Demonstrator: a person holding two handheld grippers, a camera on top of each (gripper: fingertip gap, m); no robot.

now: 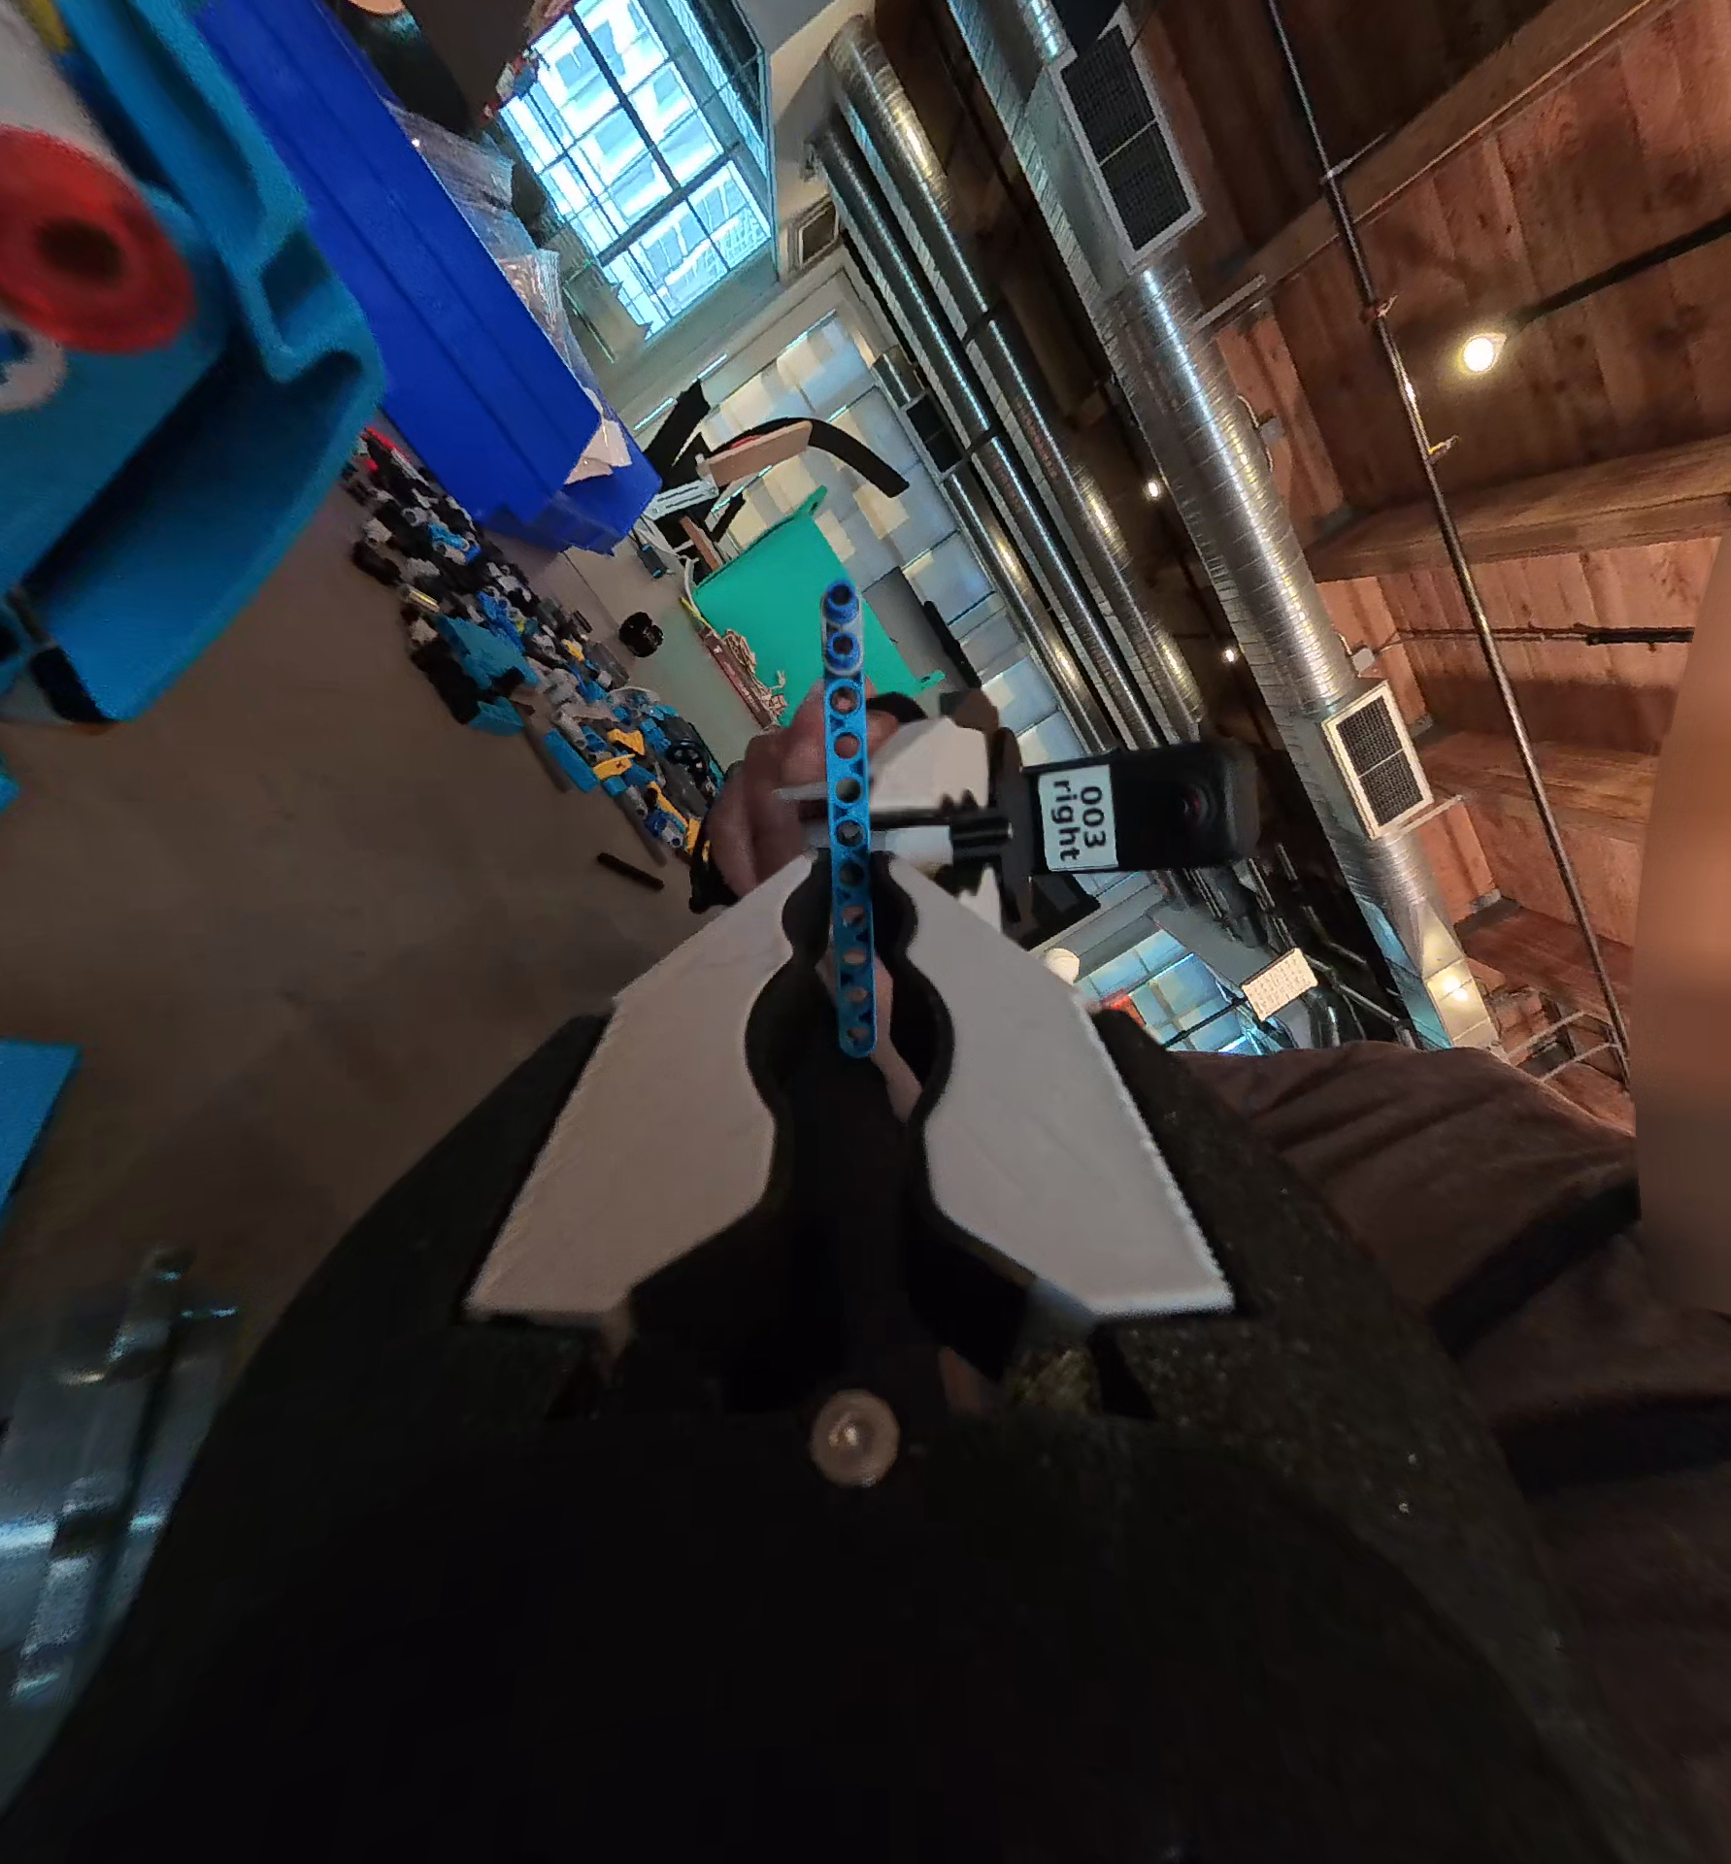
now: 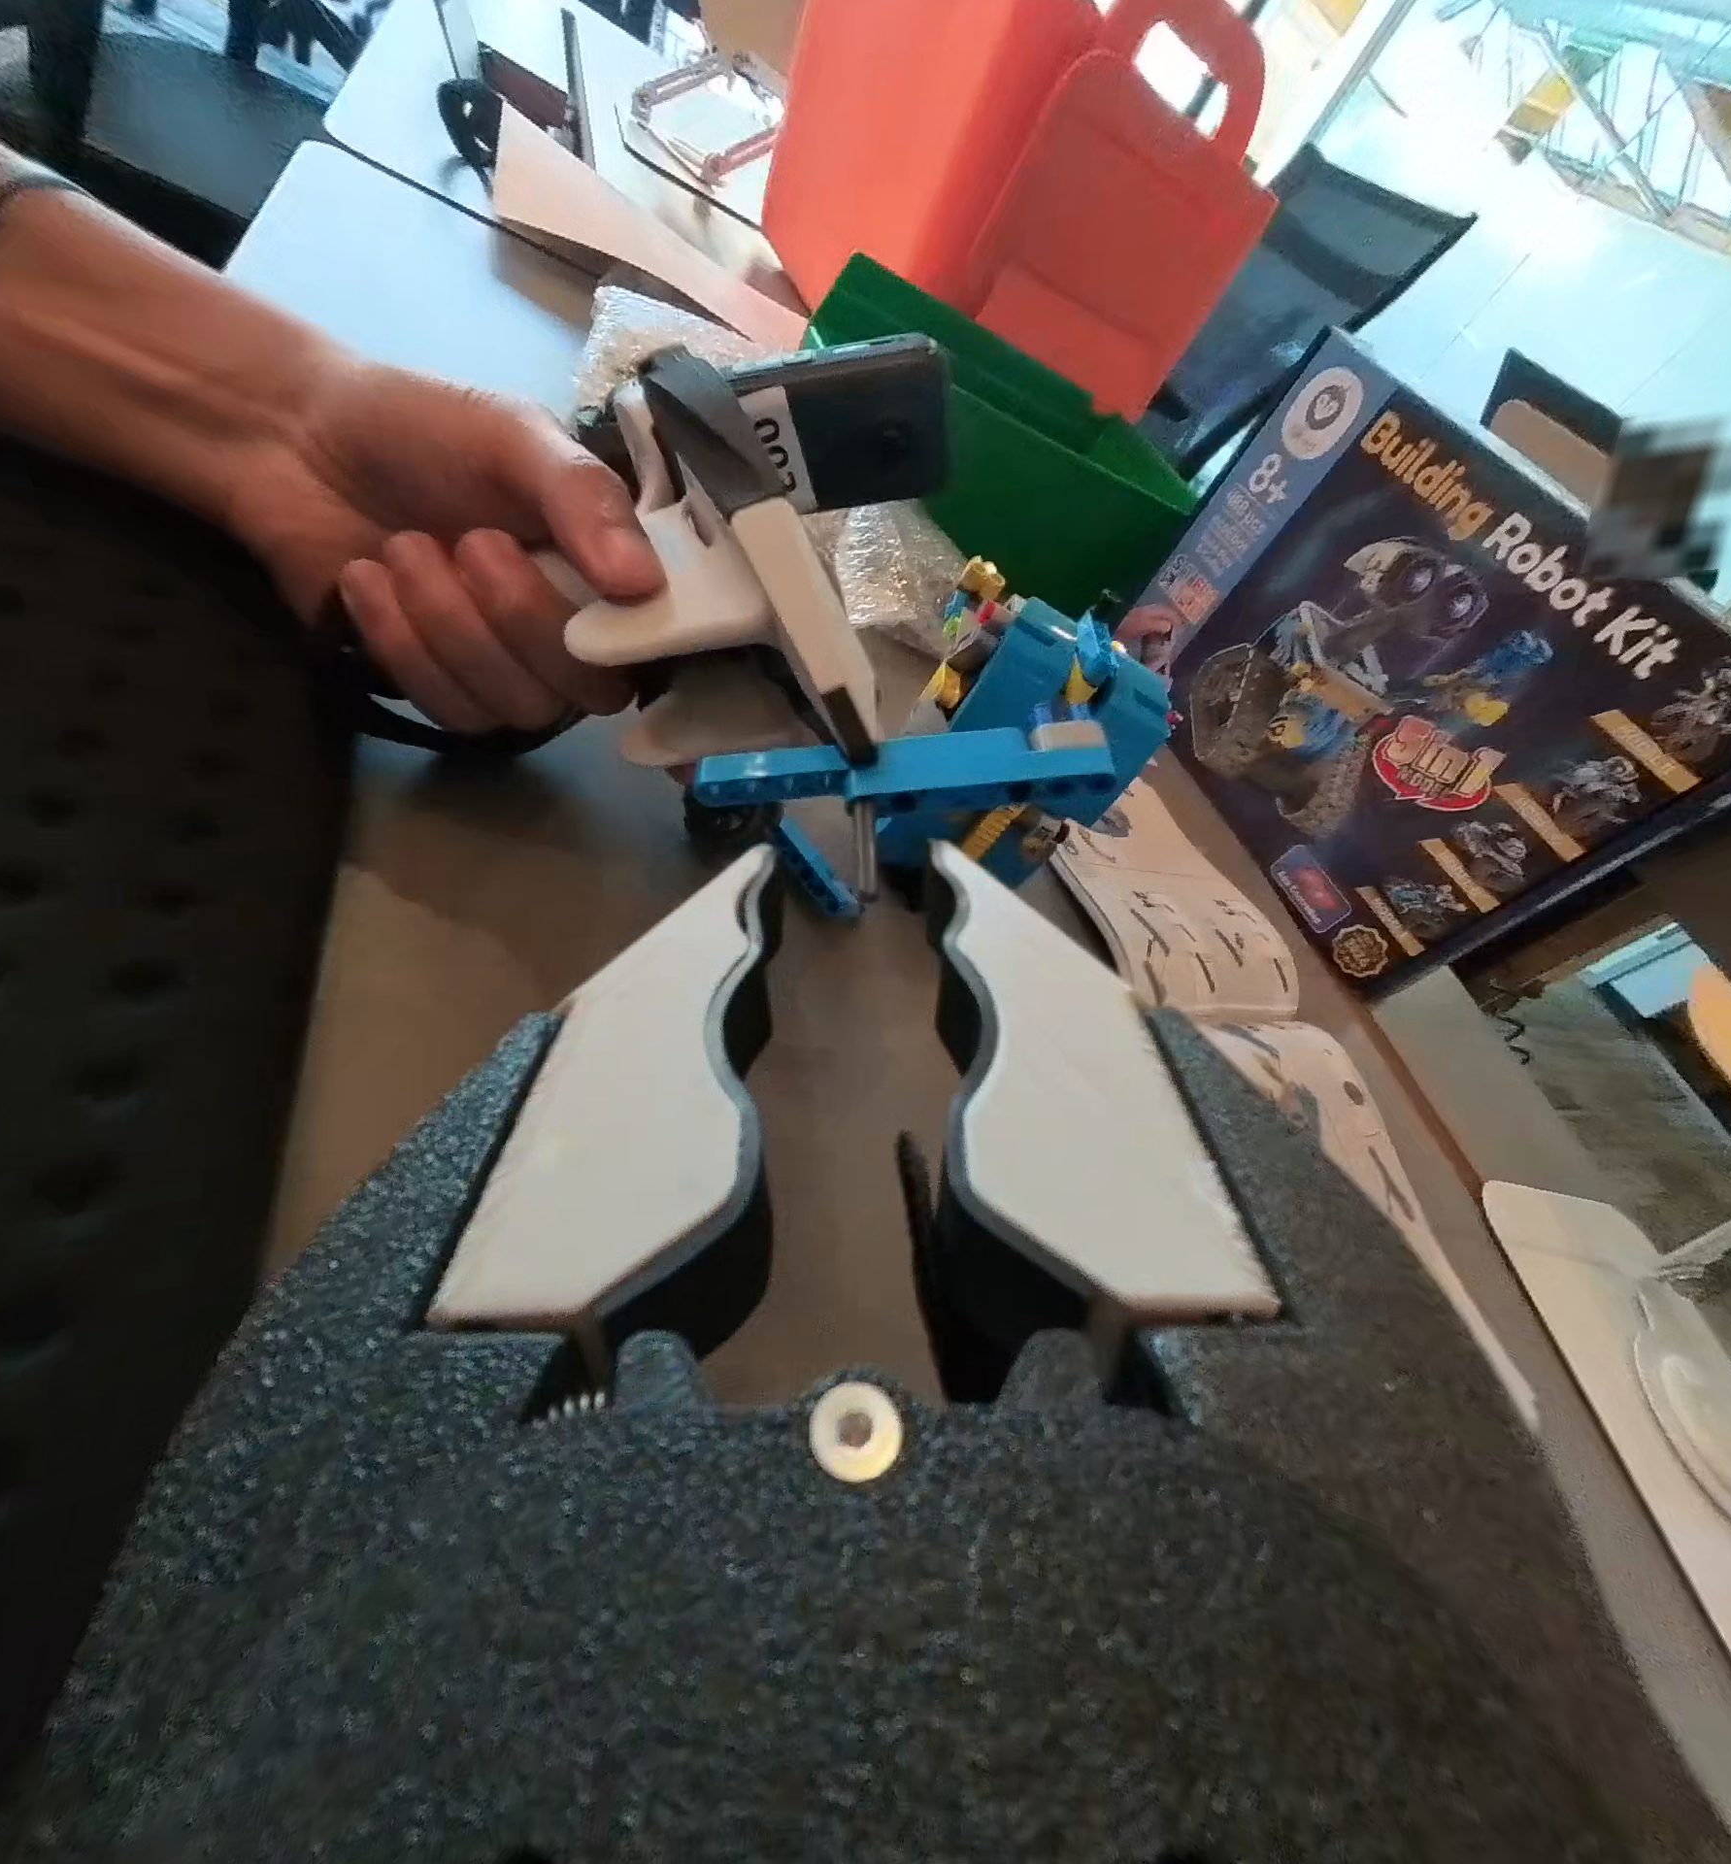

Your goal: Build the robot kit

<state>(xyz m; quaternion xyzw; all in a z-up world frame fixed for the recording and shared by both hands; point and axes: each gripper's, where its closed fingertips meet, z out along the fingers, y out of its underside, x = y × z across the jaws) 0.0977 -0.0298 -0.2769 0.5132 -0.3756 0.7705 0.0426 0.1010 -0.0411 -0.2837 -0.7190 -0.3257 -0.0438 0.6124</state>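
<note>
My left gripper [image 1: 849,880] is shut on a thin blue perforated beam [image 1: 846,726], which sticks out forward past the fingertips and has two blue pins at its far end. In the right wrist view a hand [image 2: 458,545] holds the left gripper [image 2: 856,751], with its tips down against a blue brick-built model [image 2: 1043,696] on the dark table [image 2: 498,908]. A short blue beam [image 2: 816,878] and a grey axle [image 2: 866,847] show just below those tips. My right gripper [image 2: 851,878] is open and empty, a little short of them.
A kit box with a robot picture [image 2: 1446,726] stands to the right, with an open booklet [image 2: 1194,958] in front of it. A green bin [image 2: 1022,454] and an orange bag [image 2: 1022,202] are behind the model. A pile of loose bricks [image 1: 538,686] and blue bins [image 1: 458,333] lie beyond. My two grippers' fingertips are within a few centimetres of each other.
</note>
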